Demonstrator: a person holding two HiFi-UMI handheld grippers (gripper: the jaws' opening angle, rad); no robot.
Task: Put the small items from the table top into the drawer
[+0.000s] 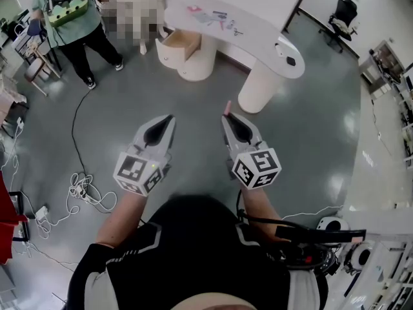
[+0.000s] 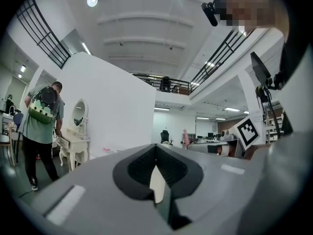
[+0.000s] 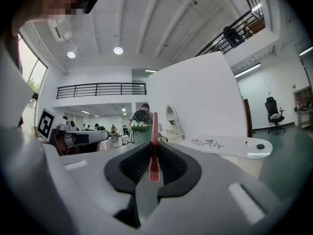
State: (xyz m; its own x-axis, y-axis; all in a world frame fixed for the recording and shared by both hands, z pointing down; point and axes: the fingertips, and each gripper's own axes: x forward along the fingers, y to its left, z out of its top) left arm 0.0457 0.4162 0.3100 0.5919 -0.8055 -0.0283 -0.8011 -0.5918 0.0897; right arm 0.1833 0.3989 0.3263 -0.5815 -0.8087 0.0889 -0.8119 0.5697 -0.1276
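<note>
Drawer (image 1: 182, 45) stands pulled out of the round pedestal at the left end of the white table (image 1: 258, 37), its wooden inside facing me, though I cannot tell what lies in it. Small items (image 1: 216, 17) lie scattered on the table top toward that end, and a small dark item (image 1: 290, 61) sits alone near the other end. One slim pink stick (image 1: 227, 106) is off the table: my right gripper (image 1: 228, 116) has its jaws pressed on it, the stick poking out past the tips toward the table. My left gripper (image 1: 170, 117) has its jaws together with nothing in them. Both grippers are held level, side by side, well apart from the table and drawer. The right gripper view shows the stick's clamped length between the black pads, where the head view gives only its tip. Only the head view shows the open drawer and the cables (image 1: 84, 189) on the floor, with a person wearing a green backpack (image 1: 68, 8) left of the table
</note>
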